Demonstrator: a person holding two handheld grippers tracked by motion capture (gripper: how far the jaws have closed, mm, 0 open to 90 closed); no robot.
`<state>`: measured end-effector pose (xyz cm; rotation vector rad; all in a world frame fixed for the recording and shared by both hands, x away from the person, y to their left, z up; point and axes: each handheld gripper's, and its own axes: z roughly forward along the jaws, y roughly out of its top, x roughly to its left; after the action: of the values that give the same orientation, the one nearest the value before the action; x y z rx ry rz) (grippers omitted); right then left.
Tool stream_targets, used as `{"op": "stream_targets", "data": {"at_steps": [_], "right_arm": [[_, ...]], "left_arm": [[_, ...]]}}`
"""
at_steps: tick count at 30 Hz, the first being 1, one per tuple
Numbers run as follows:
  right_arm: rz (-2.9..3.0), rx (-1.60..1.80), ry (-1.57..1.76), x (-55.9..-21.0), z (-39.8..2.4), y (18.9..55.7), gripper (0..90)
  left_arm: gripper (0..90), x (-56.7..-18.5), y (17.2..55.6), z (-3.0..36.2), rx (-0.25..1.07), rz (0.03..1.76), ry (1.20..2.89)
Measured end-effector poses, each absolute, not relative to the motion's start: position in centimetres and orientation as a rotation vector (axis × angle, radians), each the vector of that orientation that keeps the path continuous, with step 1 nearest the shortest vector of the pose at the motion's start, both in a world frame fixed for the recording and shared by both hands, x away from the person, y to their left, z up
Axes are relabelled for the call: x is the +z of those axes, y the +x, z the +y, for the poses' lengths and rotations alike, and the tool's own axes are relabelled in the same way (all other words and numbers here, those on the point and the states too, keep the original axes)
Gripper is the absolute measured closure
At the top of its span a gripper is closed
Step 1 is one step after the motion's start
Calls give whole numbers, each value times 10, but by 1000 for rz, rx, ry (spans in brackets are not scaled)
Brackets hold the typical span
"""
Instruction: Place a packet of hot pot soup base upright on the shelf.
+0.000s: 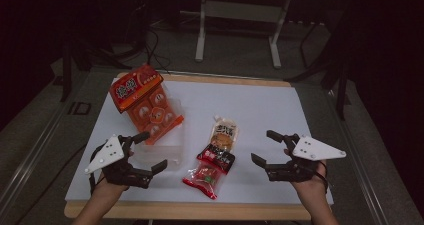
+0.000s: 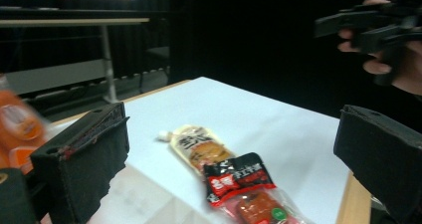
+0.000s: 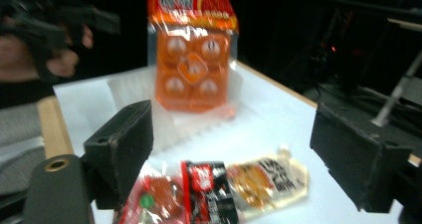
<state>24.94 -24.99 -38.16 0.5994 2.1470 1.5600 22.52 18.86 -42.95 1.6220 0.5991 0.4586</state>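
Glossy plastic snack packets (image 1: 212,160); matt white sheet (image 1: 260,110) over a wooden table (image 1: 200,211); matt black grippers (image 1: 272,155).

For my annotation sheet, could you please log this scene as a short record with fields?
surface: white sheet on a wooden table
left gripper: open, holding nothing, beside the orange bag
right gripper: open, holding nothing, right of the packets
orange bag: large, at the sheet's back left
small packets: beige packet, black-and-red packet, red packet, overlapping in a row at centre
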Motion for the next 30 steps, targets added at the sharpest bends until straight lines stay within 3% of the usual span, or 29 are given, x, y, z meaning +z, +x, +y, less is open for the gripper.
{"op": "stream_targets", "data": {"at_steps": [21, 30], "right_arm": [[2256, 1523, 636, -421, -230, 265, 108], [2307, 1483, 720, -439, -227, 284, 132]], "left_arm": [[14, -447, 222, 157, 324, 483, 1671], [14, -455, 222, 149, 322, 473, 1720]]}}
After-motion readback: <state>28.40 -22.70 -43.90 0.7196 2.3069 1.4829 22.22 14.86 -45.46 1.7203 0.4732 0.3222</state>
